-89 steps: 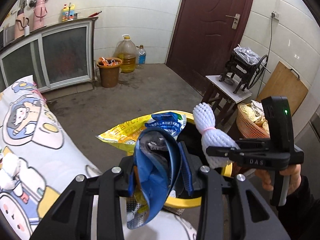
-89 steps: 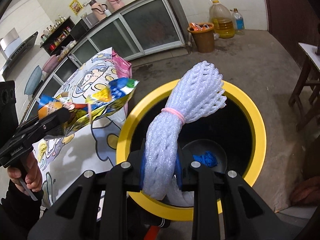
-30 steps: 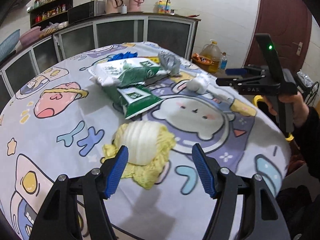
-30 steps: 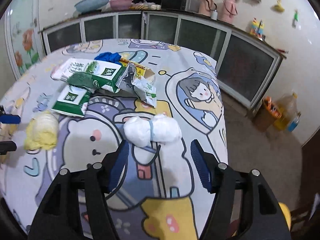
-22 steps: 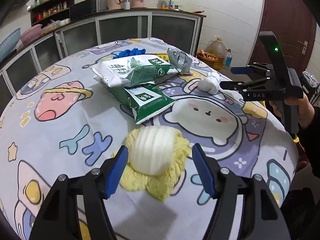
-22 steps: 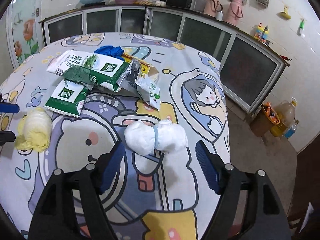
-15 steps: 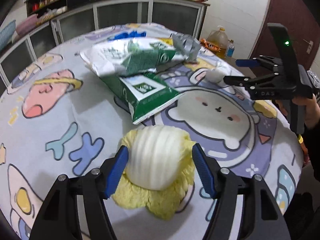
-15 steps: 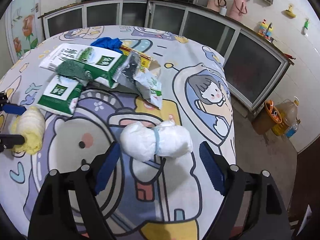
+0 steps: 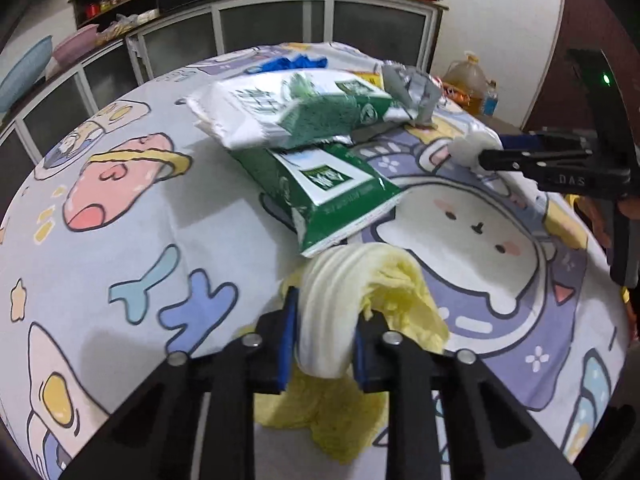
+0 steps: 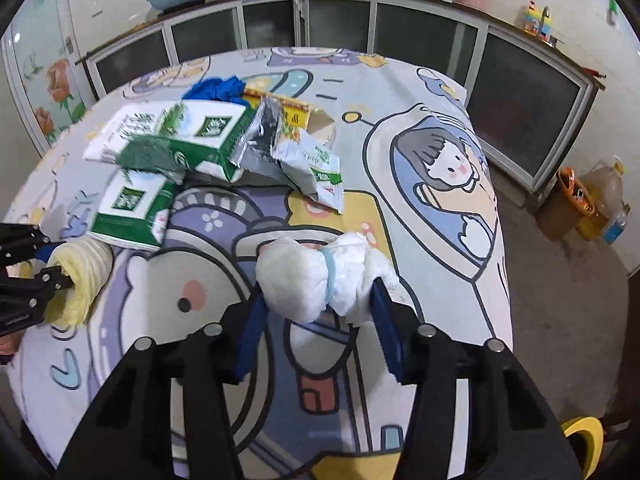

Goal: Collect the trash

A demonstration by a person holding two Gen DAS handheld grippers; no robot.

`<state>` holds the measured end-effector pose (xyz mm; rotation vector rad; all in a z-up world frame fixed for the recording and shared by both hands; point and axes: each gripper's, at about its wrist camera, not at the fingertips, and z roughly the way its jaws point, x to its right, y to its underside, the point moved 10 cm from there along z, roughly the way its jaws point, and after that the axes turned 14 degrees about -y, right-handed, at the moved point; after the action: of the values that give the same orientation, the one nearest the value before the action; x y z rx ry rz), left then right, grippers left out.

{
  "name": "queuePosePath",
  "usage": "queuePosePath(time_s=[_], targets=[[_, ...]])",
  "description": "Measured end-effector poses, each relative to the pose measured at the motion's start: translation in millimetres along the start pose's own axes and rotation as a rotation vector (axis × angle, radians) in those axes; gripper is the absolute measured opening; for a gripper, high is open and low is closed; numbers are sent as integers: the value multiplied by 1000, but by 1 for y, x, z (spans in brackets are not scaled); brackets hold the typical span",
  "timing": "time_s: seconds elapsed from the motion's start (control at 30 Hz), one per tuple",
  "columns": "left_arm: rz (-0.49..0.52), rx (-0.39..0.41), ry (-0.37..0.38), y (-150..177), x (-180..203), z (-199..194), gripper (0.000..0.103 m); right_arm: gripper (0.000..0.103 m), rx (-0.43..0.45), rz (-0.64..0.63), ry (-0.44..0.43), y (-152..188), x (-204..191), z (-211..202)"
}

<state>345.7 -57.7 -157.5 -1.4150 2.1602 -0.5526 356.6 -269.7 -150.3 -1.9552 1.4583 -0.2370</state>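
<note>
Clamping a pale yellow crumpled cabbage leaf wad (image 9: pixel 344 292) between blue pads, left gripper (image 9: pixel 325 344) low at the near edge of the round table with the cartoon-print cloth (image 9: pixel 132 200); jaws just closed, pads now pressed into the white ribbed core from both sides, yellow frills spilling out right and below. Just beyond the wad, touching its far edge, a flat green-and-white snack bag (image 9: pixel 324 196); behind that, a larger white-and-green packet (image 9: pixel 288 108) leaning across it. At the far right of that packet, a torn silver foil wrapper (image 9: pixel 412 88) standing up; farther back, a bit of blue crumpled plastic (image 9: pixel 292 62). To the right of the green bag, right gripper (image 9: pixel 496 152) reaching in level with a white bundle at its tips; a hand (image 9: pixel 630 208) barely seen on its handle.

Seen from the right wrist: right gripper (image 10: pixel 320 316) straddling a white crumpled tissue bundle tied with a light blue band (image 10: pixel 320 276), lying on the cloth near the table's right edge. Jaws just narrowing, blue pads (image 10: pixel 250 328) touching the bundle's two ends; how firmly, cannot tell. Left of the bundle, the left gripper (image 10: pixel 52 260) pinching the yellow wad (image 10: pixel 82 276). Beyond the bundle, the green bag (image 10: pixel 132 208), the larger packet (image 10: pixel 176 132), the foil wrapper (image 10: pixel 260 140) and an open white-green pouch (image 10: pixel 316 168) piled together, blue plastic (image 10: pixel 216 88) behind them.
</note>
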Motion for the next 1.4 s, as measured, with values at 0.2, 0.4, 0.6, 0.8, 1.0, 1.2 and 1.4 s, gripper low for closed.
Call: queuePosePath(time_s=[0.2, 0.4, 0.6, 0.8, 1.0, 1.2, 1.4], targets=[[-33, 52, 2, -1, -15, -33, 19, 48, 56, 20, -48, 0, -12, -38], [-44, 103, -15, 0, -20, -69, 19, 48, 93, -8, -48, 4, -27, -70], [-49, 138, -16, 1, -18, -97, 19, 48, 128, -21, -52, 9, -38, -98], [-44, 159, -9, 2, -8, -113, 19, 48, 148, -17, -54, 21, -42, -117], [-36, 177, 4, 1, 4, -126, 19, 48, 161, 1, -42, 36, -36, -134], [-16, 207, 15, -8, 19, -139, 19, 48, 181, 30, -23, 53, -23, -154], [15, 236, 44, -23, 45, -153, 19, 48, 210, 60, 3, 69, -7, -177]])
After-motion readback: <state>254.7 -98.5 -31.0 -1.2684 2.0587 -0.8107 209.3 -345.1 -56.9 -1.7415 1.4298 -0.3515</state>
